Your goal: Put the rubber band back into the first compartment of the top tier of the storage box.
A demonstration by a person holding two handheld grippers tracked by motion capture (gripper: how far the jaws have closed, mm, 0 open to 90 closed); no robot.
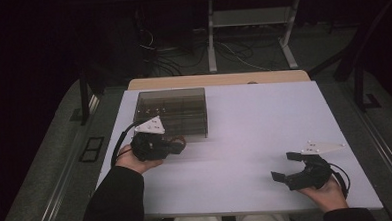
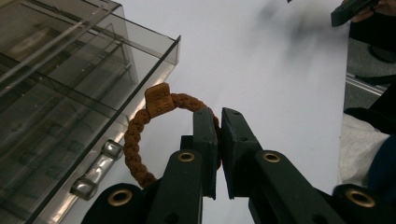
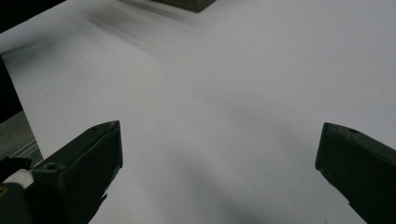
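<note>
A brown braided bracelet (image 2: 135, 140) with a small square tag hangs from my left gripper (image 2: 219, 116), whose jaws are shut on its cord. In the high view the left gripper (image 1: 178, 145) is held just in front of a smoky clear drawer box (image 1: 174, 111), the bracelet (image 1: 180, 139) at its tip. My right gripper (image 1: 286, 166) rests near the table's front right, its jaws wide apart with nothing between them. In the right gripper view the fingers (image 3: 88, 163) frame bare white tabletop.
The white table (image 1: 245, 128) has a wooden strip along its far edge. The drawer box (image 2: 60, 93) shows metal handles on its drawers. Beyond the table stand a desk frame (image 1: 250, 33) and loose cables on the floor.
</note>
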